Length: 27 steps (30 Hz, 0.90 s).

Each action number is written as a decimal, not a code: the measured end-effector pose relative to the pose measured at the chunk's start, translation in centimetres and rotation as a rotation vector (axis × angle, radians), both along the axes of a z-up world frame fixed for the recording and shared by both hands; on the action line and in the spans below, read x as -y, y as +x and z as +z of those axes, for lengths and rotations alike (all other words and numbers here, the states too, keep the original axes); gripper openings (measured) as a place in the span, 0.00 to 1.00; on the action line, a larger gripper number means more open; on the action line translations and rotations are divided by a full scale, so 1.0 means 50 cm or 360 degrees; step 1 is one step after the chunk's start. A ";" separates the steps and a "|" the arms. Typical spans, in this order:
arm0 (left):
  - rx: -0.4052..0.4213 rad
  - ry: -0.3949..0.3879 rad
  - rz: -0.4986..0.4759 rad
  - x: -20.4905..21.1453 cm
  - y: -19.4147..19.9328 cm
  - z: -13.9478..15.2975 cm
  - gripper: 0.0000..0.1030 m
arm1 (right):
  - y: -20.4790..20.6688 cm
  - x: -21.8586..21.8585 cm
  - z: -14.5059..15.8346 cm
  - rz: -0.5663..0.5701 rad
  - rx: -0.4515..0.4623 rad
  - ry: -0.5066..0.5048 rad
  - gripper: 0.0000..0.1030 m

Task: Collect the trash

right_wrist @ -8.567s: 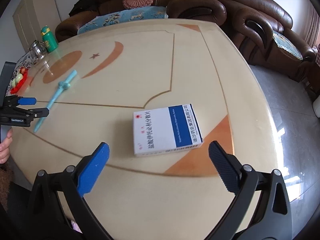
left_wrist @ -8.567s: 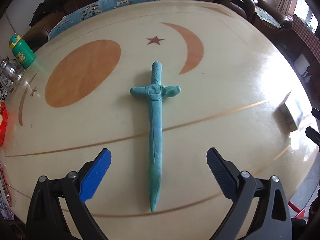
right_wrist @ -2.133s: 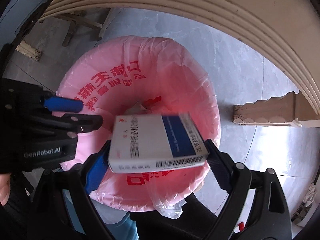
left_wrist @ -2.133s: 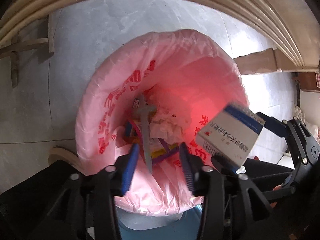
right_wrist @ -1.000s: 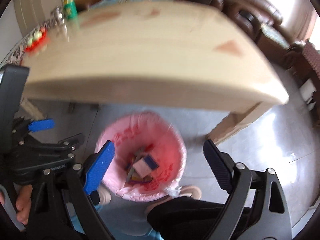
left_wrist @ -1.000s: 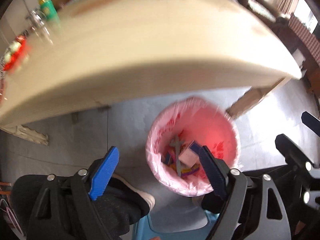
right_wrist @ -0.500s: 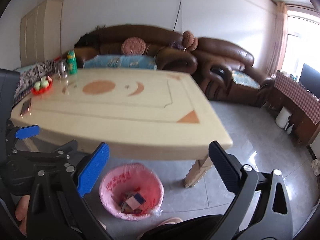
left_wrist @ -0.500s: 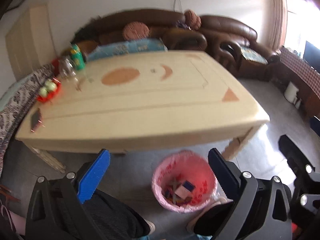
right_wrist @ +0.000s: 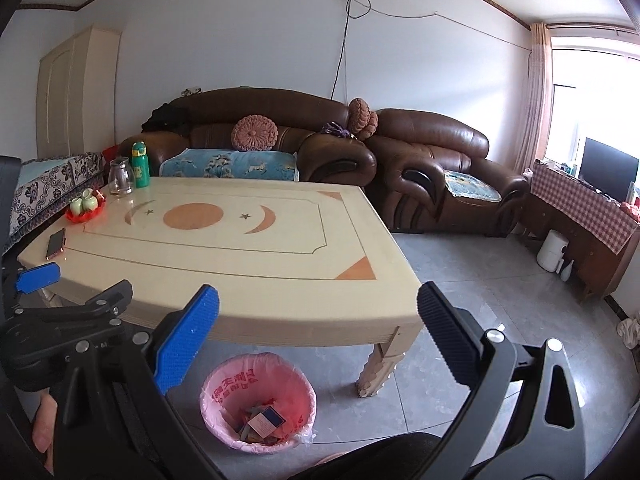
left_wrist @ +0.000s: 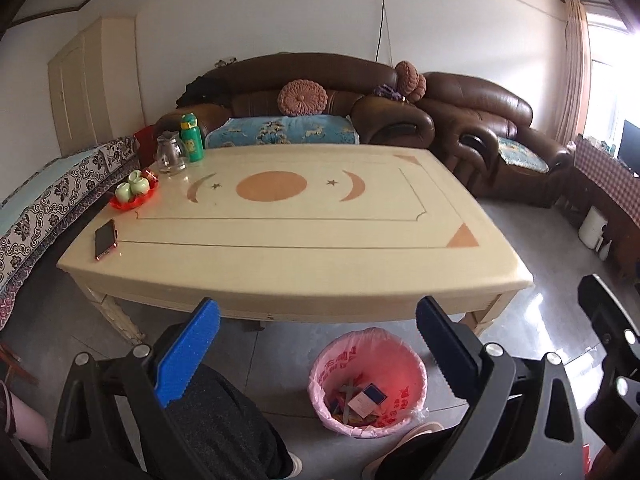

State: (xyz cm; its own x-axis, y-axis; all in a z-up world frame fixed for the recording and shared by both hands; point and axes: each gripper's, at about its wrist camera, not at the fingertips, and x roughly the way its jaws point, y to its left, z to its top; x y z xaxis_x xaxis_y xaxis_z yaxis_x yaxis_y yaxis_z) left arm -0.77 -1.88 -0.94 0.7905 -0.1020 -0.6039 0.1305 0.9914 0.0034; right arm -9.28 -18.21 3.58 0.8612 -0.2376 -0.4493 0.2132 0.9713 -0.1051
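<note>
I hold the left tongs [left_wrist: 316, 350] and right tongs [right_wrist: 318, 336] raised before the desk [left_wrist: 296, 256], both spread apart and empty. The medicine box [right_wrist: 266, 420] lies in the pink-lined bin [right_wrist: 224, 420] beneath; the bag's red print is unreadable.

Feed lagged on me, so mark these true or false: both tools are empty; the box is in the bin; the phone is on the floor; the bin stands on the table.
1. Both tools are empty: true; left tool and right tool stand open.
2. The box is in the bin: true.
3. The phone is on the floor: false; it lies on the table.
4. The bin stands on the table: false; it is on the floor.
</note>
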 end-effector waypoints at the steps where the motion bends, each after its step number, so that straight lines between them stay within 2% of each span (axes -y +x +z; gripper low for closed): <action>1: 0.0011 0.0002 -0.0005 0.000 -0.007 0.004 0.93 | -0.003 0.000 0.000 0.0000 0.0002 0.0004 0.94; 27: 0.0059 -0.0001 -0.0025 -0.004 -0.024 0.019 0.93 | -0.018 0.011 0.011 -0.0018 0.0020 0.0027 0.94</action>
State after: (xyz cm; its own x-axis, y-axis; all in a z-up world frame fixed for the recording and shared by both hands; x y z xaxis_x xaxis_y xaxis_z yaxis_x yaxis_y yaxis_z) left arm -1.99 -1.68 0.02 0.8105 -0.1151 -0.5744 0.1458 0.9893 0.0076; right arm -10.18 -18.76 4.14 0.8639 -0.2400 -0.4427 0.2256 0.9704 -0.0858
